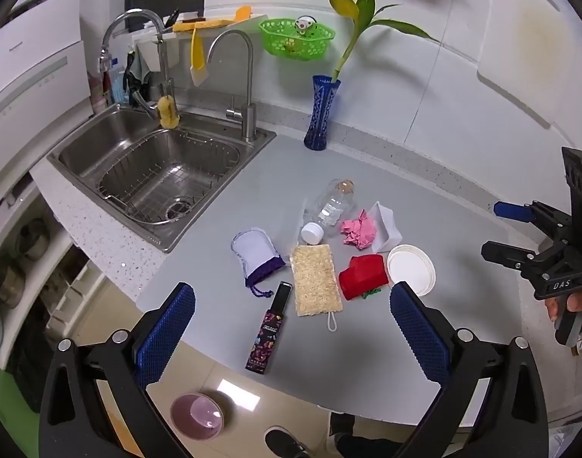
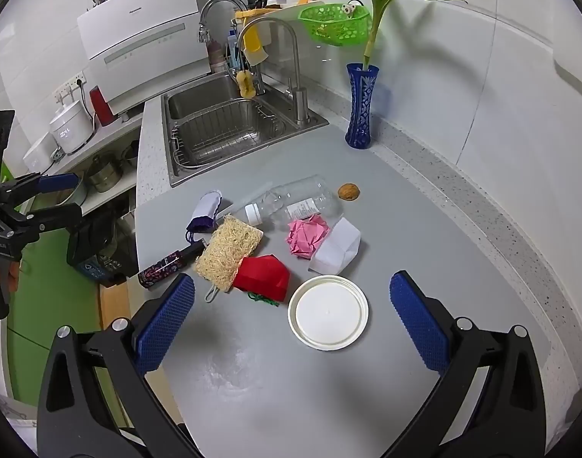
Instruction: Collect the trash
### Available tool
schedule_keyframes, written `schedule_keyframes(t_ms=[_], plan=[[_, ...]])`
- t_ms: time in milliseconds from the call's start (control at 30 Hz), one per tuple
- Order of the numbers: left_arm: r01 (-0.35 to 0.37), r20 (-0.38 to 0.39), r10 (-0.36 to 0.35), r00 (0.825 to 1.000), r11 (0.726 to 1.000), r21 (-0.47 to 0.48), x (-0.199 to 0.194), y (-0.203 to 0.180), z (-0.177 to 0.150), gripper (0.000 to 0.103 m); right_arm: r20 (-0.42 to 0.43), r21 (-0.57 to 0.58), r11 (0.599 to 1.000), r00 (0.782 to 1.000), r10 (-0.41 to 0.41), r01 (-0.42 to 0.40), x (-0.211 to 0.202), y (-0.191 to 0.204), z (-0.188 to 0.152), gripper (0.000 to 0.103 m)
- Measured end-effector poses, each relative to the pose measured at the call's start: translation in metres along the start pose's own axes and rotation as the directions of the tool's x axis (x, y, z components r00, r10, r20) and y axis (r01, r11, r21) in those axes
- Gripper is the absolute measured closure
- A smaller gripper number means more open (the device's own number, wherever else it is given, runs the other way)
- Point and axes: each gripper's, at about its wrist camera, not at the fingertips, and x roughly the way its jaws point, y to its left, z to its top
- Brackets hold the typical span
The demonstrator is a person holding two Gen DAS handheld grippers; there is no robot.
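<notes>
Strewn mid-way across the grey surface (image 2: 424, 206), a cluster of trash. Largest: clear plastic bottle (image 2: 294, 202) on its side, white cap toward the sink (image 2: 245, 129). Next, round white lid (image 2: 328, 312) lying flat, nearest. Then folded white paper (image 2: 338, 248), red folded paper (image 2: 266, 271), crumpled pink paper (image 2: 305, 236). Smallest: a walnut (image 2: 348, 192), apart. Left gripper (image 1: 291, 334) and right gripper (image 2: 291, 320) both spread wide, holding nothing, above the surface.
</notes>
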Motion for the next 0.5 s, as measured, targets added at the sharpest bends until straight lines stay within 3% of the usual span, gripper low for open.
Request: schedule_keyframes(t_ms=[500], plan=[[0.001, -0.012, -0.001, 1.0, 1.0, 0.006, 0.0051, -0.0034, -0.0005, 0.005, -0.004, -0.003, 1.0, 1.0, -0.007, 0.007, 0.0024, 0.0004, -0.0042, 0.003]])
